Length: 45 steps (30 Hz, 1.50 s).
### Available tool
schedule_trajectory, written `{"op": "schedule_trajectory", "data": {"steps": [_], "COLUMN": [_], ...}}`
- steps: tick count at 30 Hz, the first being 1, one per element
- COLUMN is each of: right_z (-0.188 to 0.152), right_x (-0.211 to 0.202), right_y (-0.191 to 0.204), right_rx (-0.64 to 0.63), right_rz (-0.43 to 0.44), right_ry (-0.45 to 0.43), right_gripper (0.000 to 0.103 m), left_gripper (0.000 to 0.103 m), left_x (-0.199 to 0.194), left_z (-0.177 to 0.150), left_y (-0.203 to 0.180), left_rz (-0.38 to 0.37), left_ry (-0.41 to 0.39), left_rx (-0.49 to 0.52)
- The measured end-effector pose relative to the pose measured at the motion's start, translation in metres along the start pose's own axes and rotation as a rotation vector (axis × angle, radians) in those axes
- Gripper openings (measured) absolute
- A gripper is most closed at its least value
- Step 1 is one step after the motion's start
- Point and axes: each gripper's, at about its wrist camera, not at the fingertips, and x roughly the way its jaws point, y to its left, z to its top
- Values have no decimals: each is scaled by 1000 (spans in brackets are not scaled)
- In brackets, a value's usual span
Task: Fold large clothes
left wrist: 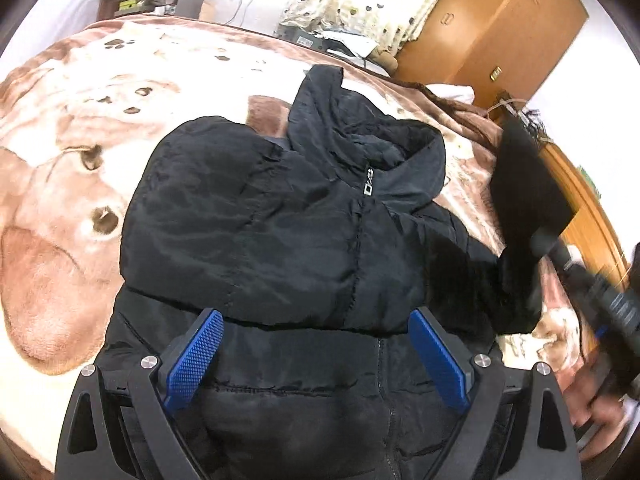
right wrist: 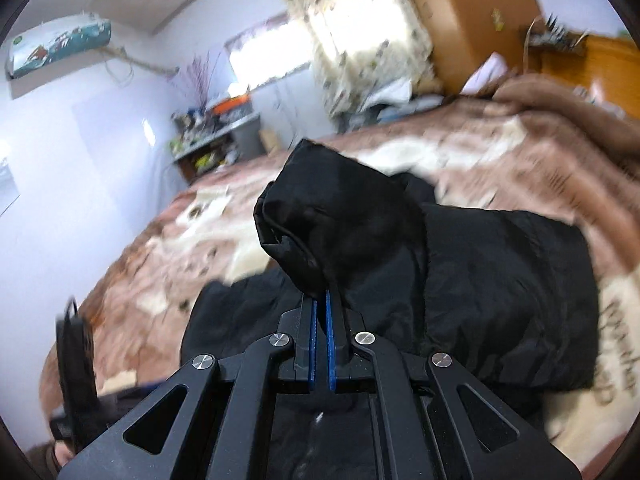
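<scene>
Bedroom, bed under a brown dog-print blanket (left wrist: 60, 152) serving as the folding surface. Black puffer jacket (left wrist: 280, 220) lies front-up, one sleeve already across the chest. Right gripper (right wrist: 321, 304) is clamped on the other sleeve cuff (right wrist: 304, 220), lifting it, likely to fold inward. Left gripper (left wrist: 316, 356) hovers spread wide over the hem, gripping nothing.

Bed (left wrist: 72, 128) under plush brown-and-cream dog-print blanket (right wrist: 460, 152). White walls; wall air conditioner (right wrist: 60, 46) high up. Bright window (right wrist: 356, 28) behind patterned curtain (left wrist: 360, 4) — daylight washes in. Orange-brown wooden wardrobe (left wrist: 500, 28) in corner; cluttered grey shelf (right wrist: 224, 132) along far wall.
</scene>
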Motion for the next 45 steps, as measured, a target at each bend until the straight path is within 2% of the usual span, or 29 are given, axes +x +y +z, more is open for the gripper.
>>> {"op": "schedule_trajectory", "data": {"steps": [4, 6, 10, 11, 13, 16, 21, 25, 27, 28, 29, 30, 32, 39, 42, 45], "right_z": [-20, -28, -32, -32, -30, -27, -27, -27, -28, -29, -31, -32, -35, -35, -30, -25], "right_x": [23, 22, 5, 2, -8, -24, -50, -63, -65, -66, -66, -67, -67, -66, -66, -62], "right_y": [-3, -2, -12, -15, -21, -36, -77, -110, -125, -130, -133, -137, -141, -139, -133, -126], "right_rx": [6, -11, 13, 21, 31, 43, 54, 116, 161, 181, 195, 209, 228, 225, 213, 190], "right_rz": [23, 19, 51, 59, 32, -22, -197, -281, -308, -317, -321, -323, -335, -336, -326, -327], "right_ry": [98, 102, 79, 80, 67, 50, 8, -18, -22, -20, -19, -18, -15, -13, -26, -28], "right_gripper": [8, 17, 50, 55, 55, 55, 55, 55, 55, 55, 55, 55, 55, 55, 55, 55], "left_gripper": [94, 94, 96, 96, 96, 96, 96, 96, 85, 64, 34, 23, 8, 4, 4, 4], "left_x": [2, 4, 13, 16, 26, 45, 75, 86, 87, 87, 87, 88, 85, 31, 8, -2], "left_z": [1, 1, 1, 2, 2, 4, 4, 0, -1, -2, -1, -1, 0, 21, 37, 48], "left_y": [2, 0, -6, -7, -11, -20, -45, -53, -55, -55, -56, -57, -59, -65, -60, -45], "left_rz": [-4, -8, -49, -56, -59, -20, 24, 76, 80, 76, 73, 71, 72, -2, 0, 45], "left_ry": [0, 0, 20, 28, 50, 81, 117, 111, 97, 94, 98, 108, 103, -46, -102, -136], "left_rx": [-18, -21, -38, -43, -46, -29, 40, 43, 25, 24, 28, 38, 45, 66, 76, 72]}}
